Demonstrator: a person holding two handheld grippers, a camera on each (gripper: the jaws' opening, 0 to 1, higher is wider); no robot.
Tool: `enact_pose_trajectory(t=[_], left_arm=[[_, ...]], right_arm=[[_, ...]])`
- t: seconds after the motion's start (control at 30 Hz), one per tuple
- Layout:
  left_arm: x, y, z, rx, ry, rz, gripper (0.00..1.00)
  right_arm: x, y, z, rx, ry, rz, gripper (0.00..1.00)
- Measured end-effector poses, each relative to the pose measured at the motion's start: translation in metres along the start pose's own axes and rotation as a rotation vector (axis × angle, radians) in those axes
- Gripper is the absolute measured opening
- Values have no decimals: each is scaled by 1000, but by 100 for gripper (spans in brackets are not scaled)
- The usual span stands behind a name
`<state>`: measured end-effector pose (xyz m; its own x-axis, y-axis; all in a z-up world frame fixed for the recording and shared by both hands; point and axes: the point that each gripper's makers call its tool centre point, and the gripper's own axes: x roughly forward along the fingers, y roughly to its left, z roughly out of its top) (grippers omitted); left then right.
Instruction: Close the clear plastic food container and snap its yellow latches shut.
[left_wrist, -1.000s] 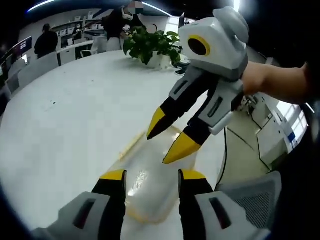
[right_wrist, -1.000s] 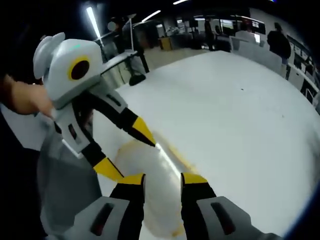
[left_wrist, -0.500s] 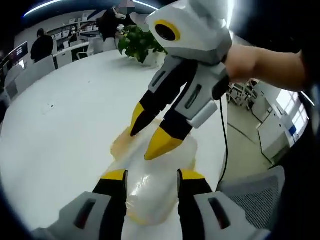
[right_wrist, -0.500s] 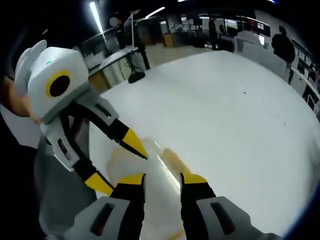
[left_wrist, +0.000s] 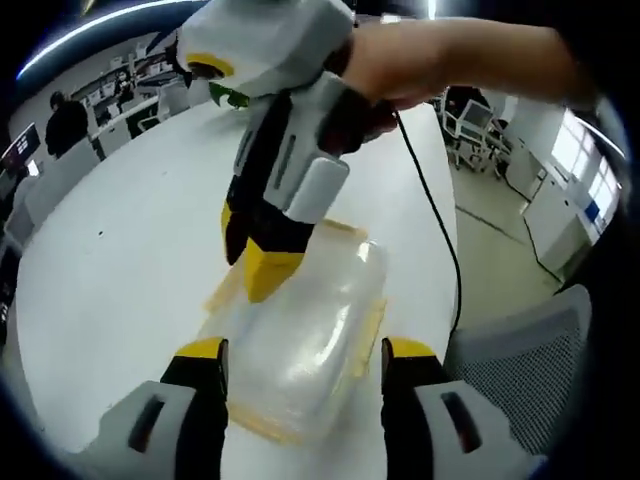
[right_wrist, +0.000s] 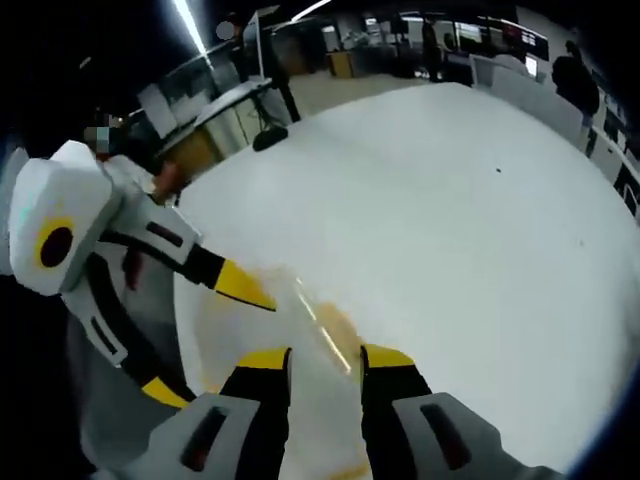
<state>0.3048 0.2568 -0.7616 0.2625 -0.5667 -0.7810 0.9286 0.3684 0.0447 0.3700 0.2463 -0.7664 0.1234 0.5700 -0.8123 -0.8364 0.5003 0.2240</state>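
Clear container (left_wrist: 300, 345) sits on the white surface (left_wrist: 110, 260), near its right edge, lid down on top but yellow latches not yet snapped, by my read. My left gripper (left_wrist: 305, 360) hangs just above the near end, jaws wide, one either side of the box w/ nothing held. My right gripper (left_wrist: 262, 262) comes in from the far side, tips pressing down on the lid's far-left part; its jaws look narrow, close together, gripping nothing that I can make out. In the right gripper view the container (right_wrist: 315, 350) is blurred between my own jaws, so contact there can't be judged; the left gripper (right_wrist: 190, 330) shows at left, jaws spread.

Step in hand, as I judge it: seat the lid flat, then work the latches. To do it well: keep the right tips pushing straight down, not sliding, since the plastic looks thin and likely to flex. Use the left jaws to steady the near end so the box doesn't skate toward the surface's edge. Then push each yellow latch (left_wrist: 358, 325) against the wall, one side at a time.
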Motion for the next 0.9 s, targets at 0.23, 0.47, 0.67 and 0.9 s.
enact_pose_trajectory(t=[0.23, 0.47, 0.67, 0.9], left_arm=[[5, 0, -1, 89, 11, 37, 62], [3, 2, 2, 87, 13, 45, 61], [-3, -9, 13, 353, 60, 71, 59], [8, -18, 8, 435, 82, 68, 57]], right_arm=[[0, 0, -1, 7, 25, 31, 25], [-8, 6, 17, 13, -37, 81, 25], [-28, -1, 53, 32, -79, 142, 27], [2, 4, 15, -241, 196, 134, 26]])
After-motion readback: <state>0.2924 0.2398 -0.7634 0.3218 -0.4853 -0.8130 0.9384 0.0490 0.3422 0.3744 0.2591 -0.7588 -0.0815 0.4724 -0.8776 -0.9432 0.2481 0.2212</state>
